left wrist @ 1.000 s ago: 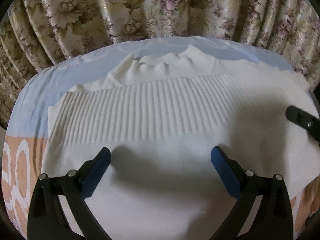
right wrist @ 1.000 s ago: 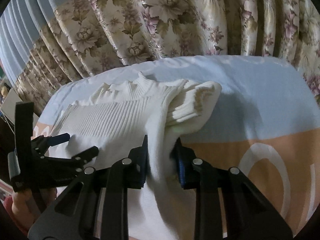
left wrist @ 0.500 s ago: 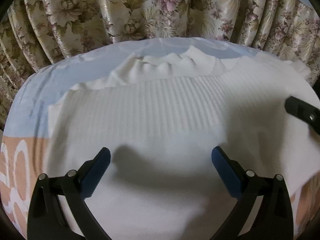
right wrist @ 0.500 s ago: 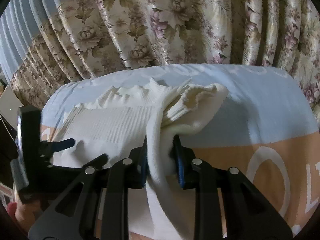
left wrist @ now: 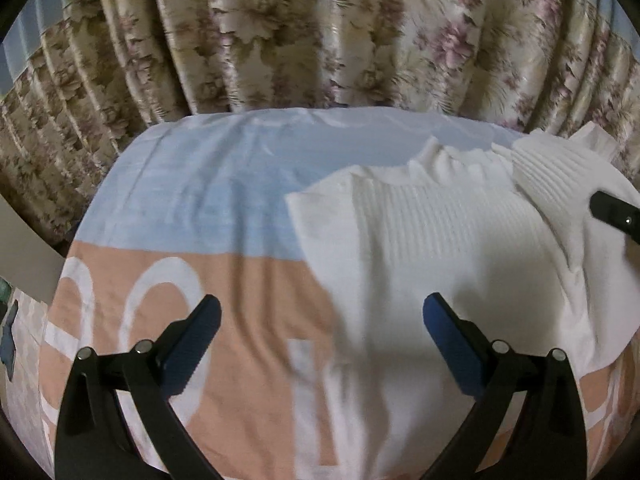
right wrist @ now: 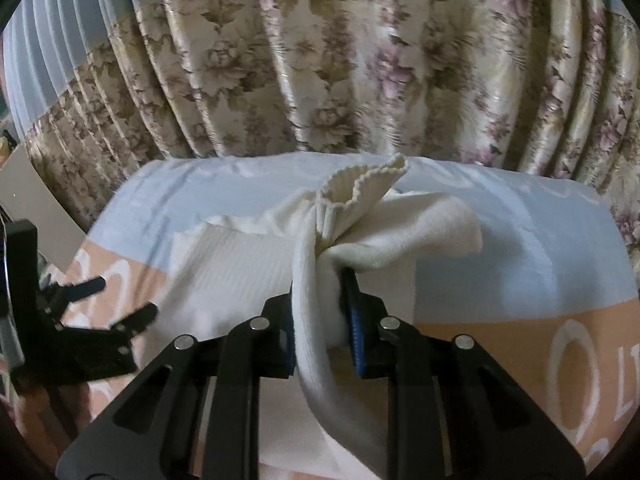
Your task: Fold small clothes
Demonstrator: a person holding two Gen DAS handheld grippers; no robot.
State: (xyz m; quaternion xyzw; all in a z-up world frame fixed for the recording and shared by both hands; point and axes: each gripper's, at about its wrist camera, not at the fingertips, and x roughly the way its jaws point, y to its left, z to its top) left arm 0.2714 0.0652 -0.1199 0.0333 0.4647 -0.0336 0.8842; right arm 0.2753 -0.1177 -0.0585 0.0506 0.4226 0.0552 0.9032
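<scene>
White ribbed sweater (left wrist: 448, 248) is lying on a bed cover (left wrist: 192, 184) printed in a pale blue band and a peach band with large white lettering. Flowered curtain (left wrist: 320, 32) is hanging just behind the bed.

Left wrist view: the sweater is lying to the right of centre, ruffled collar (left wrist: 452, 156) pointing toward the curtain, body spreading flat toward the camera. Its left edge is crossing from the blue band onto the peach one.

Left gripper (left wrist: 320, 320) is hovering with jaws spread wide and nothing between them; its right finger (left wrist: 452, 336) is over the sweater's lower part, its left finger (left wrist: 192, 332) over bare peach cover. Contact with the fabric cannot be told.

Right gripper (right wrist: 320, 320) is clamping a bunched sleeve (right wrist: 316, 304), jaws closing tighter on it, the blue pads (right wrist: 354, 320) pressing either side of the thick fold. The sleeve is rising out of the jaws and flaring into a ribbed cuff (right wrist: 356, 188), standing above the rest of the garment. More sleeve fabric is draping down in front of the jaws.

From the right wrist, the left gripper (right wrist: 116, 304) is showing at the far left, over the sweater's edge. From the left wrist, one black fingertip of the right gripper (left wrist: 614, 212) is poking in at the right edge, over the lifted sleeve.
</scene>
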